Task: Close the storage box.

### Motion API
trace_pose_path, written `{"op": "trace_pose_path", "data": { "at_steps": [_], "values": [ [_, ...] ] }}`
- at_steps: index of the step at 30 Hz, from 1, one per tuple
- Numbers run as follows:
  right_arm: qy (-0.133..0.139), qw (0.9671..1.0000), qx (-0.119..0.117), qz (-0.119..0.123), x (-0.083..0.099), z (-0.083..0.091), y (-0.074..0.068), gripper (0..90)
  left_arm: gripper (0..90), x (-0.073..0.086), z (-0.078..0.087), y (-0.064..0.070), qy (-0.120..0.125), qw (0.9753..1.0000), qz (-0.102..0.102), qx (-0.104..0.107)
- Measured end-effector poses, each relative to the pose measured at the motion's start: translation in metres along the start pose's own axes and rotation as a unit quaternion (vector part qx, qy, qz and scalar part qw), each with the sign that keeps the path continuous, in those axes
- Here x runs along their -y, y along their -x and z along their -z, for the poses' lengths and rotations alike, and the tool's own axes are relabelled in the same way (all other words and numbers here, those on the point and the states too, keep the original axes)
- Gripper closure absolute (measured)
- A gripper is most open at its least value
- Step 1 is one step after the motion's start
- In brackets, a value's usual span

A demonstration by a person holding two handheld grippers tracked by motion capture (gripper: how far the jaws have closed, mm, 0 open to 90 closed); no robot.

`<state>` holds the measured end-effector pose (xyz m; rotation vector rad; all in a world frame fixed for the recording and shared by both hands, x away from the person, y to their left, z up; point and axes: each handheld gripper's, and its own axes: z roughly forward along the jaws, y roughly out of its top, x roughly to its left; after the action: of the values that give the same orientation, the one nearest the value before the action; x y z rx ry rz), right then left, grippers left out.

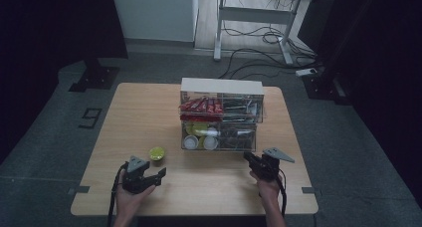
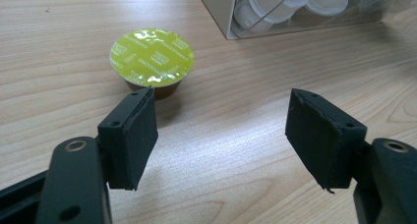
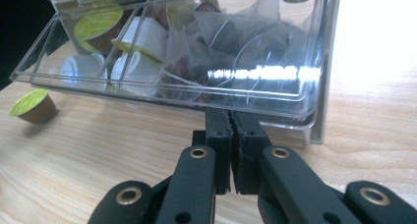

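Capsule (image 2: 151, 57) with the yellow-green foil lid sits on the table (image 1: 149, 112), left of the clear two-tier organizer (image 1: 221, 115) and just beyond the left tool (image 1: 145, 179). That tool stands wide, its pads (image 2: 133, 135) flanking bare wood, with the capsule off to the left of the gap rather than centred in it. The right tool (image 3: 231, 130) is pressed narrow, its tips at the near lip of the organizer's lower drawer (image 3: 196, 62); I judge it is pinching that edge, though the actual contact is hard to read. The drawer stands pulled out, with white pods (image 3: 142, 37) and tea bags (image 3: 231, 42) inside.

The work looks like getting the loose capsule into the drawer. To do it well, shift the left tool leftward so the capsule lies midway between the pads, come down low enough to grip the brown cup body under the foil rim, and squeeze gently: the foil dents easily. Hold the drawer steady with the right tool meanwhile.
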<state>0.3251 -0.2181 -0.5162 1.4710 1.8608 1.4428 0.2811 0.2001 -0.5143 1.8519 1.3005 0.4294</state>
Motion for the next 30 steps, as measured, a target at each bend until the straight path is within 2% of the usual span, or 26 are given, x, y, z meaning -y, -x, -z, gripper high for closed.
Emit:
{"op": "trace_pose_path", "data": {
  "at_steps": [7,11,15,20,24,28,30],
  "values": [
    [-0.014,0.9999,-0.006,-0.002,0.002,-0.002,-0.002,86.6,28.2,0.001,-0.003,0.003,-0.003,1.0,-0.003,0.002],
    [-0.029,0.9994,-0.017,0.011,0.005,-0.008,-0.012,85.8,28.2,0.002,-0.004,0.004,-0.007,1.0,-0.005,0.003],
    [-0.022,0.9994,-0.018,0.021,0.004,-0.008,-0.018,85.4,28.2,0.002,-0.004,0.006,-0.007,0.9999,-0.007,0.004],
    [-0.006,0.9997,-0.018,0.014,0.001,-0.004,-0.015,83.1,28.2,0.002,-0.004,0.006,-0.008,0.9999,-0.007,0.006],
    [0.001,0.9996,-0.024,0.011,0.0,-0.002,-0.013,74.4,28.2,0.002,-0.005,0.006,-0.01,0.9999,-0.009,0.007],
    [0.015,0.9995,-0.019,0.022,-0.002,0.0,-0.014,57.9,28.3,0.003,-0.005,0.008,-0.01,0.9998,-0.009,0.011],
    [0.021,0.9994,-0.015,0.024,-0.003,0.001,-0.015,52.6,28.4,0.003,-0.005,0.008,-0.01,0.9998,-0.01,0.012]
  ]
}}
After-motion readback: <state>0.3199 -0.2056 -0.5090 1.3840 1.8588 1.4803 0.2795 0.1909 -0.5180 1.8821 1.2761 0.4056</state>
